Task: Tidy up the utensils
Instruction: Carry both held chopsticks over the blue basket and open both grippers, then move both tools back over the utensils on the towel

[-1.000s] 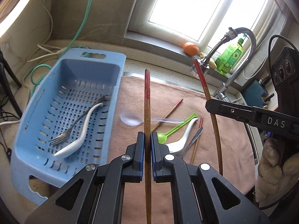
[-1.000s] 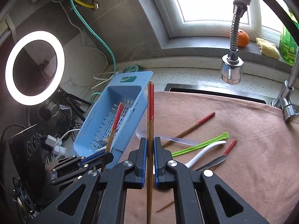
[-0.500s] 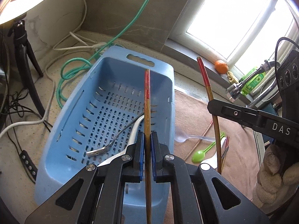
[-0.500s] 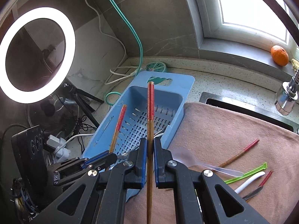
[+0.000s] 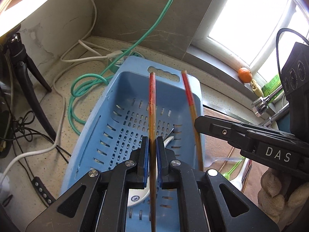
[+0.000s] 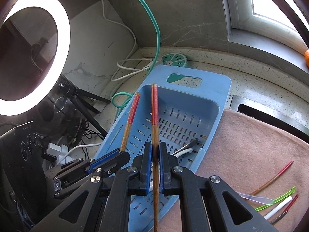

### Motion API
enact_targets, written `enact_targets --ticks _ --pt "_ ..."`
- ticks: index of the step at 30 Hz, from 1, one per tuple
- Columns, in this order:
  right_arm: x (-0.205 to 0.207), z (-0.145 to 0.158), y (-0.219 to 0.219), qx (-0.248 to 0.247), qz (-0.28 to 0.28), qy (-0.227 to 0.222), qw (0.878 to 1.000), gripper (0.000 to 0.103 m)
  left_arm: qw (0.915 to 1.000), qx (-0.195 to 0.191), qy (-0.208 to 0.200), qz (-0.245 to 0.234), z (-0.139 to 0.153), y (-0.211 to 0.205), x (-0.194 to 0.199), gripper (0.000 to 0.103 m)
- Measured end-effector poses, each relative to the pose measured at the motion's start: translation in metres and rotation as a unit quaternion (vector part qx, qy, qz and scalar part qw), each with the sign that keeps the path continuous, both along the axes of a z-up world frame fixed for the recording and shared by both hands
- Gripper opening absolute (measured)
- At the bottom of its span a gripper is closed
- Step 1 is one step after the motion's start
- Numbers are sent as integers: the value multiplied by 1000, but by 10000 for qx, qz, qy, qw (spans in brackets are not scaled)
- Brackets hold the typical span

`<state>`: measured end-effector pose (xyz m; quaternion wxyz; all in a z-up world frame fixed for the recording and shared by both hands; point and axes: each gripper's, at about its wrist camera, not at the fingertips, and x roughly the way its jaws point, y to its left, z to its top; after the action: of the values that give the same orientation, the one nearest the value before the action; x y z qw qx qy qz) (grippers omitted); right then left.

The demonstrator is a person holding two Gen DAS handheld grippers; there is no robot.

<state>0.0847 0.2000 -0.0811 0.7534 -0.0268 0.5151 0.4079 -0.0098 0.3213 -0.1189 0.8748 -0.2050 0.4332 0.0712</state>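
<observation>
Speckled beige stone formed the surface (image 5: 63,116) in a kitchen corner beneath a bright window, with a grey marbled wall behind it. On it stood the pale blue perforated plastic basket (image 5: 108,127), its cut-out handle at the far end. Beside the basket lay a pink cloth mat (image 6: 251,154).

Your left gripper (image 5: 152,150) hung over the basket interior. Its jaws were opening, and the red-tipped bamboo chopstick (image 5: 152,116) stood between the blue pads, with a thin gap on each side, its red end pointing toward the basket handle.

Your right gripper (image 6: 155,154) also hung over the basket. Its jaws stood nearly closed, pressed on a second red-tipped bamboo chopstick (image 6: 154,119) running straight up the middle of the right wrist view.

Inside the basket lay a white ceramic spoon (image 5: 139,197) and a metal utensil (image 6: 190,143), partly hidden by the grippers.

On the pink mat, well apart from the basket, lay a third red-tipped chopstick (image 6: 274,179), a bright green plastic utensil (image 6: 278,199), a clear plastic spoon (image 6: 256,198) and a white handle (image 6: 280,206).

A lit ring light (image 6: 63,38) stood at the left, and a green cable (image 5: 154,29) trailed down the wall.
</observation>
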Motion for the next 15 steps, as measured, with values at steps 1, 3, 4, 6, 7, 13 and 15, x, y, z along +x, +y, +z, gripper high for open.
enact_targets --ticks 1,3,4,6,7,13,15 --pt "1 0 0 0 -9 12 10000 8 10000 38 18 17 0 1 0 15" --pt "3 1 -2 12 -15 20 10000 14 9999 69 51 67 -1 3 1 21" --pt "3 2 -3 22 -21 -12 10000 21 9999 100 84 92 -2 3 0 21" --pt "3 4 -8 37 -38 -86 9999 25 9997 152 106 141 -2 4 -1 22" --pt "4 5 -11 46 -41 -107 9999 25 9996 160 137 172 -3 5 -1 23" --pt "5 12 -35 99 -118 -226 9996 30 9988 261 237 340 -1 -1 -10 36" --pt "5 15 -45 117 -147 -248 9995 30 9985 294 284 367 0 -6 -13 36"
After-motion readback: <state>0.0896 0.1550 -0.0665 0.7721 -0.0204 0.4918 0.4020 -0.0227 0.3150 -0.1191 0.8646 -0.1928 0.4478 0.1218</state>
